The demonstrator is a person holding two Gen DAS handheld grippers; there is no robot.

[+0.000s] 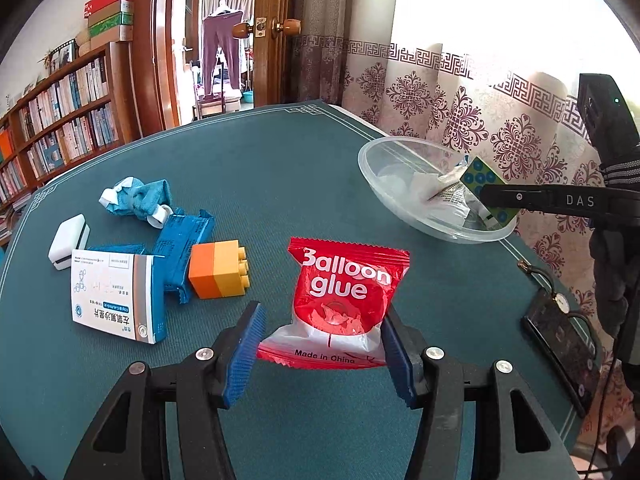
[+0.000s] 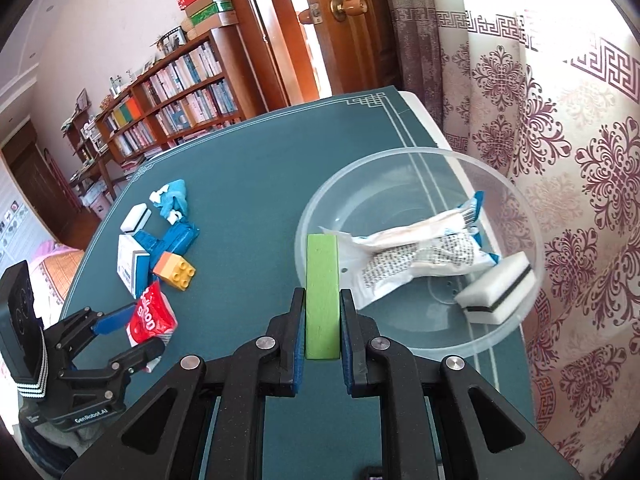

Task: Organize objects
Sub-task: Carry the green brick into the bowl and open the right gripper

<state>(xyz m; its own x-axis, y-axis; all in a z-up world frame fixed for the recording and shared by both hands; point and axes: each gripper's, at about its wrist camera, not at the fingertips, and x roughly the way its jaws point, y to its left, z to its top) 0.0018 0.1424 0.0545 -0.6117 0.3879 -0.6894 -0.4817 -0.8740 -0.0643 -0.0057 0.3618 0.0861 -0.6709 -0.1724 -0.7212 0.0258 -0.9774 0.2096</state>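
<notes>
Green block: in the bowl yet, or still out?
Out. The green block is clamped between the right tongs, its far end reaching over the clear bowl's near rim; the white packet and sponge lie inside.

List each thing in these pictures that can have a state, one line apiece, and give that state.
Left gripper: shut on the red packet.
Red packet: held, sealed.
Right gripper: shut on the green block.
Green block: held at the bowl's rim.
Clear bowl: upright, holding a white packet and a sponge.
Door: open.
</notes>
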